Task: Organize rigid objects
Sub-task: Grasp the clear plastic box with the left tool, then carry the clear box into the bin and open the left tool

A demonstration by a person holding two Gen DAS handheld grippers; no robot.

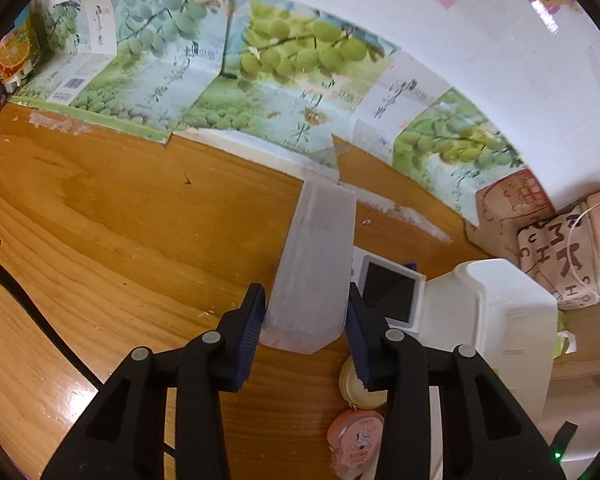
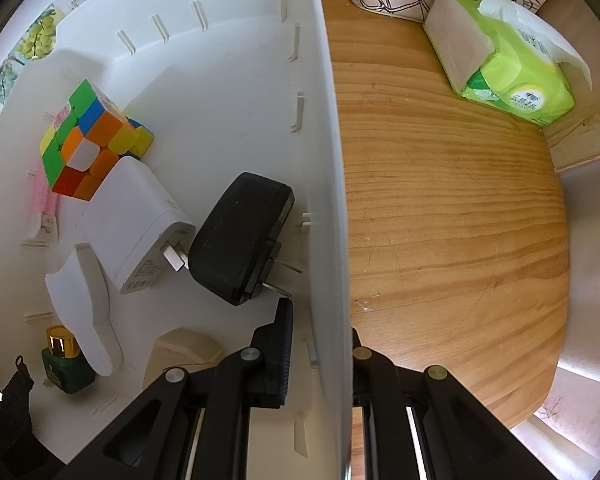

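Clearly the coming move turns on where the white storage bin (image 1: 496, 312) lies from the left gripper (image 1: 306, 318): at the right of the left wrist view, just past the held piece. That gripper's jaws are clamped on the near end of a translucent plastic container (image 1: 316, 268), whose long axis runs straight ahead of the fingers toward the upper middle of the frame, above the wooden table (image 1: 120, 220). Judging by this, a swing to the right would carry the container to the bin, so the left hand is the carrying hand.

The right gripper (image 2: 320, 344) straddles the bin wall (image 2: 324, 160), which runs top to bottom through the middle of the right wrist view. One finger is inside the bin and the other outside; the jaws appear closed on the wall, seemingly steadying it.

Inside the bin, at the left of that view, lie a puzzle cube (image 2: 84, 140), a white charger (image 2: 136, 224) and a black adapter (image 2: 240, 240), close together. The bare bin floor in the upper middle looks like the likeliest landing spot. A green tissue pack (image 2: 504, 52) sits well apart at upper right.
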